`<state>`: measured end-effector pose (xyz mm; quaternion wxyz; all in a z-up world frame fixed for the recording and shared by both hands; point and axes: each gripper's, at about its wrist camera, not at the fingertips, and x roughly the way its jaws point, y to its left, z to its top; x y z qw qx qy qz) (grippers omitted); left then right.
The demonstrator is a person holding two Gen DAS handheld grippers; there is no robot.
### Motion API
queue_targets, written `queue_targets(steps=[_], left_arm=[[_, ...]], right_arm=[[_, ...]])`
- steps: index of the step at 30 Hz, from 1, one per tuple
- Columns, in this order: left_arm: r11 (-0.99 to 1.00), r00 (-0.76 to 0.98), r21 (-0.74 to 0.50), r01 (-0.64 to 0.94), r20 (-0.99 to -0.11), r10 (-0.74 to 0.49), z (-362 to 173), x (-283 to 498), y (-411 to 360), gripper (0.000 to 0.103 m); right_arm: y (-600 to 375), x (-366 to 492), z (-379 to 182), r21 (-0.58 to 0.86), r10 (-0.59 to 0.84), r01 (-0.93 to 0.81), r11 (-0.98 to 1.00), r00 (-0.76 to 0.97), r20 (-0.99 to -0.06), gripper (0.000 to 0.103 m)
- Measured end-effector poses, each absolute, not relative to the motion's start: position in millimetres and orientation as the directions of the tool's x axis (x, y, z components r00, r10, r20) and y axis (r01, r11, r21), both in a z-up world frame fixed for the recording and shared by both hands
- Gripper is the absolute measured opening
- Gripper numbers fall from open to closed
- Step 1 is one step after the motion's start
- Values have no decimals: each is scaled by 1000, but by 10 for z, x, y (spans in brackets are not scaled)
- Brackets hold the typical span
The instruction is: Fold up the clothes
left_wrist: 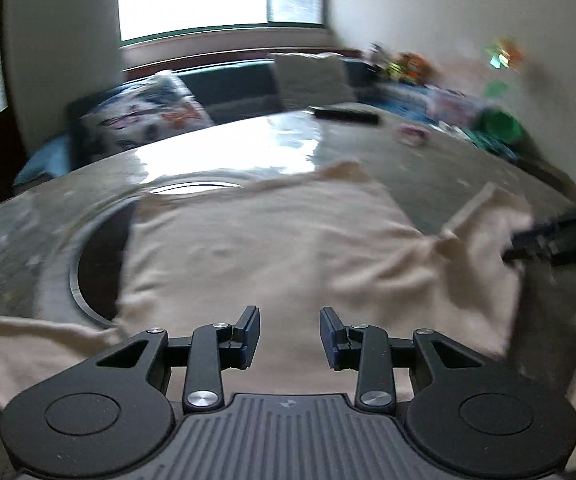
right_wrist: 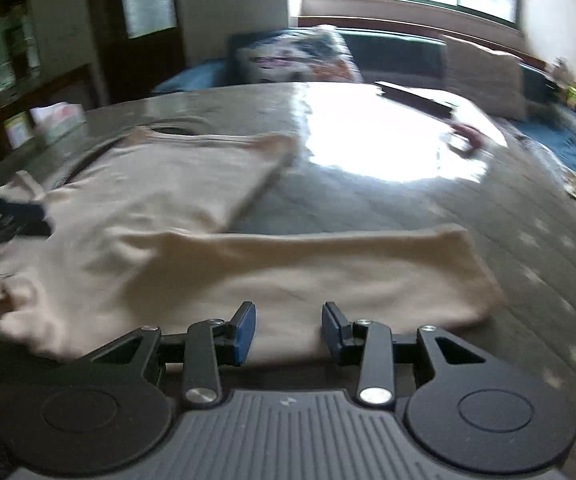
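Left gripper (left_wrist: 290, 336): jaws are held apart, nothing is gripped between the pads (left_wrist: 253, 334). Right gripper (right_wrist: 289, 332): jaws are likewise spread, the blue pads (right_wrist: 245, 330) are seen bare. Each gripper is caught blurred at the edge of the other's view; its pose there cannot be read.

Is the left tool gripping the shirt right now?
No. In the left wrist view the left tool is open, its two fingers set apart above the beige shirt with nothing pinched between them.
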<state>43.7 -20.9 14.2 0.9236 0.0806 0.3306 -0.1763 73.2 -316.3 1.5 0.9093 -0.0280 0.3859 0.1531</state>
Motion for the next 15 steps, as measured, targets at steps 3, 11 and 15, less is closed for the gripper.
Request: queue_targets(steps=[3, 11, 15], left_arm=[[904, 700, 44, 426, -649, -298, 99, 381, -361, 36], [874, 685, 52, 484, -643, -341, 104, 344, -527, 36], [868, 682, 48, 494, -641, -352, 119, 351, -588, 36]], right_arm=[[-3420, 725, 37, 68, 206, -223, 972, 684, -699, 37], [-3985, 874, -29, 87, 31, 40, 995, 725, -688, 39], [-4054, 916, -102, 136, 34, 77, 988, 743, -668, 39]])
